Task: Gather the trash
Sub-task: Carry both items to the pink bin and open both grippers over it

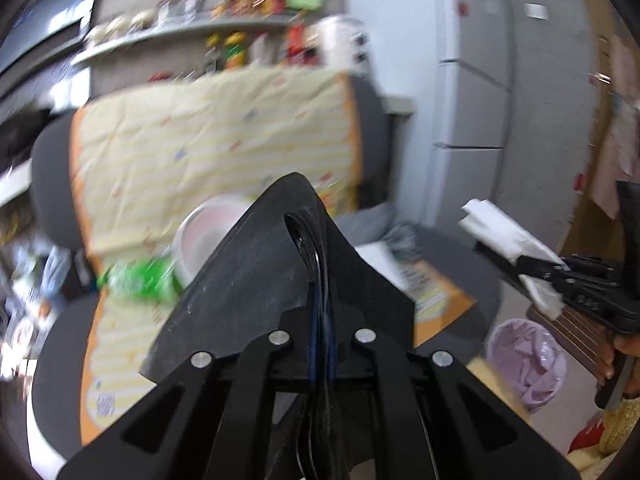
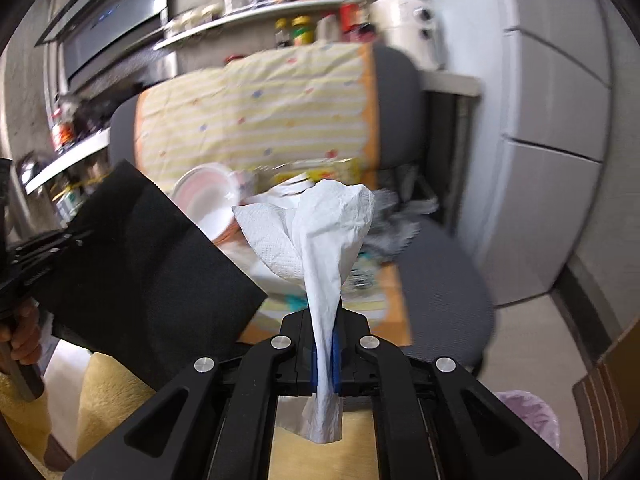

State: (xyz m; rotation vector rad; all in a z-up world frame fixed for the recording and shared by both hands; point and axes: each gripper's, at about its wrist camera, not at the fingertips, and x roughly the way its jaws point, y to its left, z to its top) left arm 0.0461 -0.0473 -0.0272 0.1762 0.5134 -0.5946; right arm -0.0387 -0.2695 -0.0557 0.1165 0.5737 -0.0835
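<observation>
White tissue paper (image 2: 320,240), crumpled and twisted into a stalk, stands clenched between the blue pads of the right gripper (image 2: 324,356), its loose top flaring above the fingers and a short tail hanging below them. The left gripper (image 1: 320,320) is clamped tight on a flat black sheet (image 1: 260,280), a stiff dark piece folded around the pads; in the right wrist view the same sheet (image 2: 152,272) juts up at the left, with a hand (image 2: 24,344) on that gripper's handle. Both grippers are lifted in front of a grey chair (image 2: 440,280) draped with a yellow striped cloth (image 2: 260,112) edged in orange. On the seat lie a white bowl (image 2: 208,196), a green wrapper (image 1: 140,280) and some blurred papers. Low at the right, beside the chair, sits a bin with a lilac liner (image 1: 528,360). A cluttered shelf (image 2: 260,12) of bottles and jars runs behind the chair, with a white cabinet (image 2: 552,120) at right.
</observation>
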